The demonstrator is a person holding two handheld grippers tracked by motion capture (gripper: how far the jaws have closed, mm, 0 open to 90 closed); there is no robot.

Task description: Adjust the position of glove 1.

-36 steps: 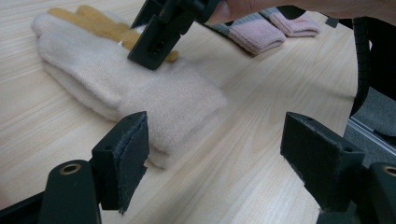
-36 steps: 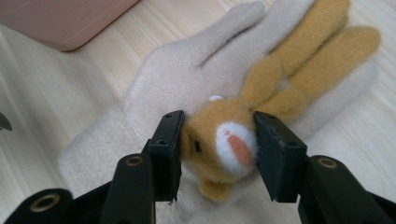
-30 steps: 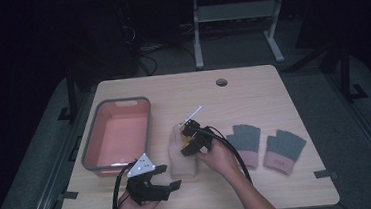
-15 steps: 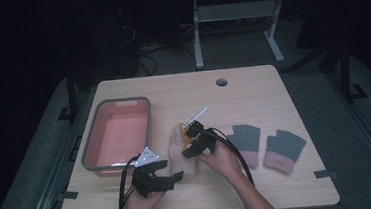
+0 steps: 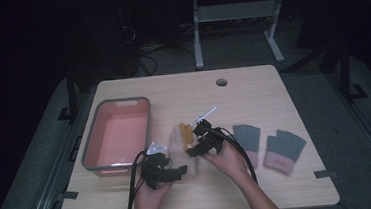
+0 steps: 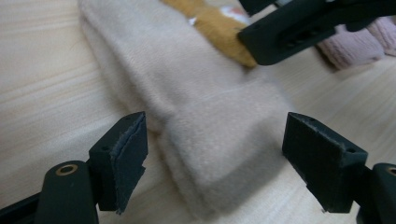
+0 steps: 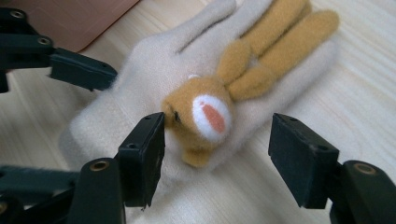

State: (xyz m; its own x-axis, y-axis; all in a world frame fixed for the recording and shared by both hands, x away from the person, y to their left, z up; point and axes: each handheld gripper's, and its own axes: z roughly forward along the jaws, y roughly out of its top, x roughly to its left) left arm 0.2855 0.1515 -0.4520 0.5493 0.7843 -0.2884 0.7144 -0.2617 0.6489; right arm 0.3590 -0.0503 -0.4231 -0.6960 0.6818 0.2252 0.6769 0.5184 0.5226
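Item: cream glove (image 5: 179, 150) with an orange rabbit (image 7: 205, 112) sewn on its back, lying flat on the table (image 5: 273, 97), palm down, just right of the pink bin (image 5: 118, 135). Your left gripper (image 6: 215, 154) is released; its jaws straddle the cuff end with bare table on one side and air on the other, pads not pressing. Your right gripper (image 7: 217, 154) is also released: its jaws have just been opening, and now stand apart on either side of the rabbit's head, touching nothing firmly. Further stock: two grey fingerless gloves with pink cuffs, one (image 5: 246, 142) near your right hand, the other (image 5: 283, 151) beside it, both flat on the table and apart from the cream one. A thin white stick-like object (image 5: 202, 115) lies beyond the cream glove; what it is cannot be told. Bin contents: nothing visible inside. Status, by judgement: if the gloves are bound for the bin, none is in yet; the cream glove is lined up for a pick at the cuff, the grip itself not yet made, and the grey pair waits untouched.
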